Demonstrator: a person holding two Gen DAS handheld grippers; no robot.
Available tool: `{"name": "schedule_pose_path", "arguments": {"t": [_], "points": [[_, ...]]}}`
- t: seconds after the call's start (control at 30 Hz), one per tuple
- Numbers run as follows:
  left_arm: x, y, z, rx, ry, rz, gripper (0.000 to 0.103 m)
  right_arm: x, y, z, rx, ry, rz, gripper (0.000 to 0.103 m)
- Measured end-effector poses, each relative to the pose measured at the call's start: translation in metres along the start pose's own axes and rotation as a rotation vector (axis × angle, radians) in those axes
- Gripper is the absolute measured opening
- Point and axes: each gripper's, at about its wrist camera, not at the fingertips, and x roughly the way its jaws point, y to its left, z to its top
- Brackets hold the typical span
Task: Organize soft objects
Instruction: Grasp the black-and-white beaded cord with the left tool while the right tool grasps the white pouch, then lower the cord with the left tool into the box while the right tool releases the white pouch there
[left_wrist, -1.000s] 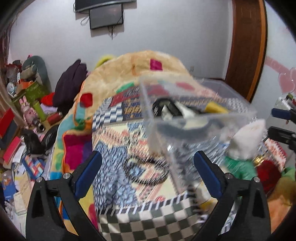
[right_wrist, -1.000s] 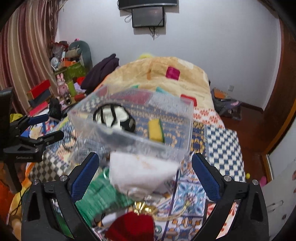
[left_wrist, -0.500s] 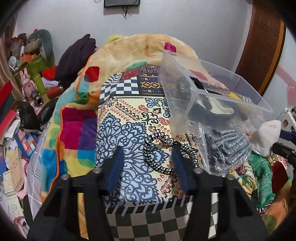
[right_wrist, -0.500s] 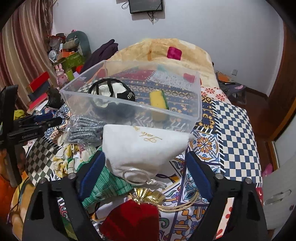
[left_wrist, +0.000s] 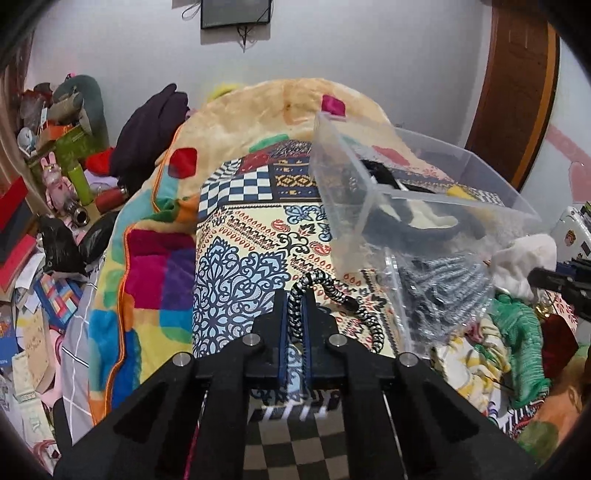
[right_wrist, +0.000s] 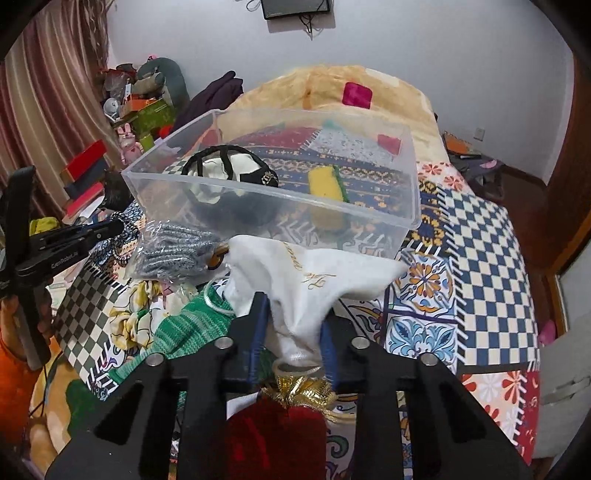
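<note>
Since half a second ago, both grippers have been brought together from wide open. The left gripper (left_wrist: 295, 314) is now clenched on a black-and-white braided hair band (left_wrist: 334, 295), whose loop is pinched between the blue pads (left_wrist: 282, 332) and curves away toward 2 o'clock over the patterned bedspread (left_wrist: 240, 266). The right gripper (right_wrist: 291, 325) is clamped on the lower edge of a white cloth pouch (right_wrist: 314, 273), which is spread toward 12 o'clock and touches the near wall of a clear plastic bin (right_wrist: 413, 206).

Inside the bin, a black-and-white cap (right_wrist: 229, 173) is seen at the left and a yellow sponge (right_wrist: 325, 182) near the middle. At 10 o'clock from the pouch, a plastic bag of grey yarn (right_wrist: 173, 247) is leaned against the bin. A green knitted piece (right_wrist: 177, 332) lies at 9 o'clock from the right gripper, and a red velvet pouch with a gold bow (right_wrist: 291, 417) lies just beneath its fingers. In the left wrist view the bin (left_wrist: 369, 192) is seen at 1 o'clock, well apart from the gripped band.
</note>
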Motion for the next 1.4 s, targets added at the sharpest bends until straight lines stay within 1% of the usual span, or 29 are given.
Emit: {"name": "schedule_pose_path", "arguments": {"t": [0.03, 0.13, 0.27, 0.47, 0.77, 0.9, 1.13, 1.3, 1.4], "points": [[-0.004, -0.001, 0.0, 0.008, -0.01, 0.002, 0.006, -0.003, 0.0, 0.001, -0.007, -0.009, -0.001, 0.017], [-0.019, -0.006, 0.003, 0.029, -0.048, 0.005, 0.006, -0.017, -0.001, 0.005, -0.015, -0.049, 0.002, 0.016], [-0.038, -0.01, 0.013, 0.032, -0.101, -0.018, 0.006, -0.034, -0.001, 0.011, -0.018, -0.1, 0.0, 0.015], [-0.065, -0.025, 0.033, 0.062, -0.19, -0.051, 0.006, -0.056, 0.003, 0.025, -0.022, -0.178, -0.001, 0.015], [-0.075, -0.047, 0.062, 0.08, -0.26, -0.099, 0.006, -0.074, 0.006, 0.048, -0.033, -0.283, -0.011, 0.015], [-0.068, -0.055, 0.076, 0.086, -0.268, -0.112, 0.006, -0.07, 0.008, 0.06, -0.036, -0.304, -0.02, 0.015], [-0.04, -0.067, 0.094, 0.105, -0.243, -0.1, 0.006, -0.046, 0.012, 0.076, -0.032, -0.293, -0.014, 0.015], [-0.016, -0.073, 0.099, 0.117, -0.201, -0.092, 0.006, -0.02, 0.013, 0.086, -0.031, -0.247, -0.01, 0.015], [-0.002, -0.078, 0.1, 0.131, -0.171, -0.089, 0.006, -0.002, 0.012, 0.089, -0.028, -0.202, -0.004, 0.015]]}}
